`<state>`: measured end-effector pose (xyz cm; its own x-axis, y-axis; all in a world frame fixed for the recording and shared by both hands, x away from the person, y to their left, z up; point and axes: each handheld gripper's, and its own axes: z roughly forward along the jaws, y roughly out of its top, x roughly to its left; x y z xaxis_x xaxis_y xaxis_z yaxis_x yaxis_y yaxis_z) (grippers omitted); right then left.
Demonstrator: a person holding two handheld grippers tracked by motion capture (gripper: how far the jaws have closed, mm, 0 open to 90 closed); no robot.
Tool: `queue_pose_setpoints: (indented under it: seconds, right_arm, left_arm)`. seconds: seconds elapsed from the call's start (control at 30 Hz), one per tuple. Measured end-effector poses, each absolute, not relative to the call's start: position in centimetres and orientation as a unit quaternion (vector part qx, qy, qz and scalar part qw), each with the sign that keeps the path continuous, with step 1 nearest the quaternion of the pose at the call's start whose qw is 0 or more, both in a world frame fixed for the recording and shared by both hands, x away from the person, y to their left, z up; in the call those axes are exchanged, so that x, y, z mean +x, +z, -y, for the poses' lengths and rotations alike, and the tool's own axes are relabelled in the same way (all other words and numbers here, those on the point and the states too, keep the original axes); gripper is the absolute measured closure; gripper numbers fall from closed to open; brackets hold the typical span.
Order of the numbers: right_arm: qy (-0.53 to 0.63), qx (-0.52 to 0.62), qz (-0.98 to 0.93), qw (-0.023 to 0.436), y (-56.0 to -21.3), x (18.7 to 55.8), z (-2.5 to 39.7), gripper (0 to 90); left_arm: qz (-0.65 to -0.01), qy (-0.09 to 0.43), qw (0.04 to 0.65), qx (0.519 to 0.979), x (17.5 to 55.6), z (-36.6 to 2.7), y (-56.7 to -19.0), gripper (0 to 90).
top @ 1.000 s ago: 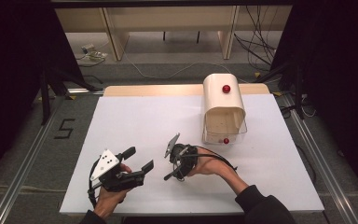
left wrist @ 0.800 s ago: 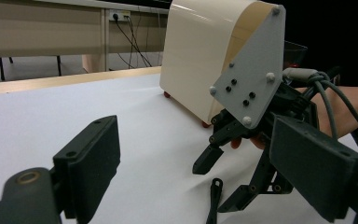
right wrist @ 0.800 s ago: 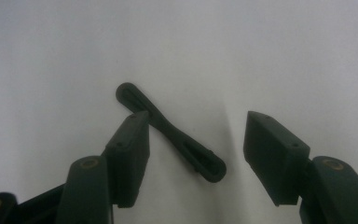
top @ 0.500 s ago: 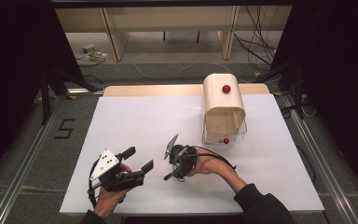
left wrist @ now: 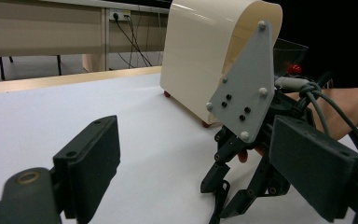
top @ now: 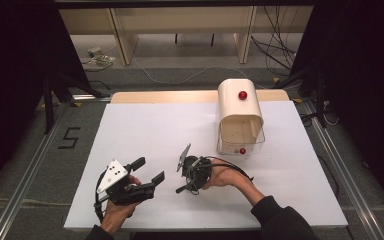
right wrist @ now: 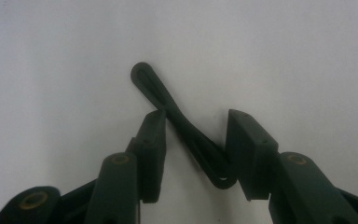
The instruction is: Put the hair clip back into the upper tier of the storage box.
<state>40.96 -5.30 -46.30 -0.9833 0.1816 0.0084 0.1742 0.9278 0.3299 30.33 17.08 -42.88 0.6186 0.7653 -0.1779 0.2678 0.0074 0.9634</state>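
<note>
My right gripper (right wrist: 193, 154) points down at the white table (top: 145, 125), jaws spread around a flat dark tool (right wrist: 179, 123) lying between them. My left gripper (top: 147, 172), beside it, is spread and empty.

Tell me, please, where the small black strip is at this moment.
In the right gripper view the black strip lies slantwise on the white table, between the jaws of the right tongs, seemingly touching both.

One camera looked down from above; the left gripper's sat low, both facing the cream rounded box (top: 239, 112) (left wrist: 205, 56).
</note>
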Motion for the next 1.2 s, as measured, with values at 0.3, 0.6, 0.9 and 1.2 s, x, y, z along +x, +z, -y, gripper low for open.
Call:
queue_pose_setpoints:
  seconds: [0.3,0.6,0.9,1.2]
  right_arm:
    - [0.160,0.087,-0.983,0.005,-46.21,40.91,5.52,63.3]
    - [0.140,0.072,-0.988,0.005,-46.12,40.76,5.19,63.3]
    - [0.128,0.076,-0.989,0.007,-46.02,40.71,5.22,76.4]
    - [0.124,0.081,-0.989,0.011,-45.98,40.56,5.15,77.9]
  left_arm:
    - [-0.384,0.208,0.597,0.673,30.34,-17.08,-42.88,15.9]
    - [-0.385,0.208,0.597,0.672,30.34,-17.11,-42.87,16.2]
    - [-0.385,0.209,0.596,0.673,30.35,-17.11,-42.89,16.2]
    - [-0.386,0.209,0.596,0.672,30.34,-17.11,-42.89,16.2]
